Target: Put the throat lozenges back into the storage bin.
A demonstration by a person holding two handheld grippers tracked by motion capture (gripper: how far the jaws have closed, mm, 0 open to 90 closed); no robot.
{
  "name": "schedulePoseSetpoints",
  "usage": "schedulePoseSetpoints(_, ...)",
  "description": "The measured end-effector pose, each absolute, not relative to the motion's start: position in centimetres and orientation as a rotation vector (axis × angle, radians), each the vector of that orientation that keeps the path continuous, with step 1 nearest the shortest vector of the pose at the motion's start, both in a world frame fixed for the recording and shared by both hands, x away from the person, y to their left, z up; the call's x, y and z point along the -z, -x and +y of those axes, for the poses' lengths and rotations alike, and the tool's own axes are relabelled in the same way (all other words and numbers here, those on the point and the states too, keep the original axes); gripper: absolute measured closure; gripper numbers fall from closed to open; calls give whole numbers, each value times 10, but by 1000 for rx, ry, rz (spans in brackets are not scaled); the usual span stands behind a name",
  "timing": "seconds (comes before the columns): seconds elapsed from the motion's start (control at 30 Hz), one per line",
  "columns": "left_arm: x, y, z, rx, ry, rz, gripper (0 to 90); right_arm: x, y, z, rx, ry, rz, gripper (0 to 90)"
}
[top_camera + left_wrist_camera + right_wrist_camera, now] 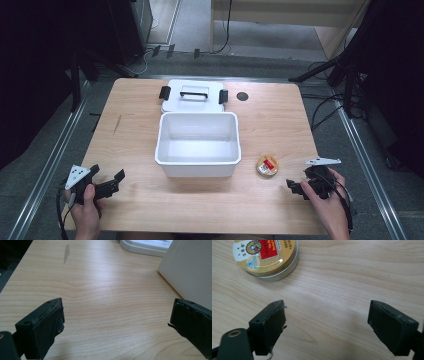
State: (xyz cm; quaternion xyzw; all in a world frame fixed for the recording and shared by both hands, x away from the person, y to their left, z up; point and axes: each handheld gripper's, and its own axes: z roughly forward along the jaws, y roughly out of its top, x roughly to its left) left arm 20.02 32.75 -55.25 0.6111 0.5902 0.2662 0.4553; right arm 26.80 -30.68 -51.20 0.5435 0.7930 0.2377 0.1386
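An open white plastic box (pixel 198 145) stands mid-table, and its wall (pixel 190 267) fills the upper right of the left gripper view. Behind the box lies its white lid (pixel 194 96) with black latches. A small round gold tin (pixel 267 165) with a red label rests right of the box; the right gripper view has the tin (pixel 265 257) at its upper left. My left gripper (pixel 107 180) is open over bare wood near the front left, its jaws wide apart (pixel 116 320). My right gripper (pixel 298 181) is open just right of the tin, nothing between its jaws (pixel 327 317).
The wooden table (pixel 130 130) has a round black cable hole (pixel 242 96) at the back right and a grey scuff (pixel 66 252) on the left. Black stands and cables crowd the floor around the table.
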Motion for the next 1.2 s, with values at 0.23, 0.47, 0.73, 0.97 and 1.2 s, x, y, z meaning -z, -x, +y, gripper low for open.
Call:
schedulePoseSetpoints(0.23, 552, -200, 327, -654, -1511, 1455, 0, 506, -279, -293, -495, -1572, 2408, 129)
schedulePoseSetpoints(0.47, 553, -201, 327, -654, -1514, 1450, 0, 504, -293, -273, -314, -1538, 2514, 97)
schedulePoseSetpoints(0.73, 553, -201, 327, -651, -1518, 1449, 0, 504, -306, -258, -200, -1596, 2620, 33)
schedulePoseSetpoints(0.97, 553, -201, 327, -649, -1519, 1447, 0, 496, -315, -246, -143, -1591, 2629, 33)
schedulePoseSetpoints(1.2, 553, -202, 327, -647, -1521, 1446, 0, 494, -326, -227, -129, -1565, 2641, 33)
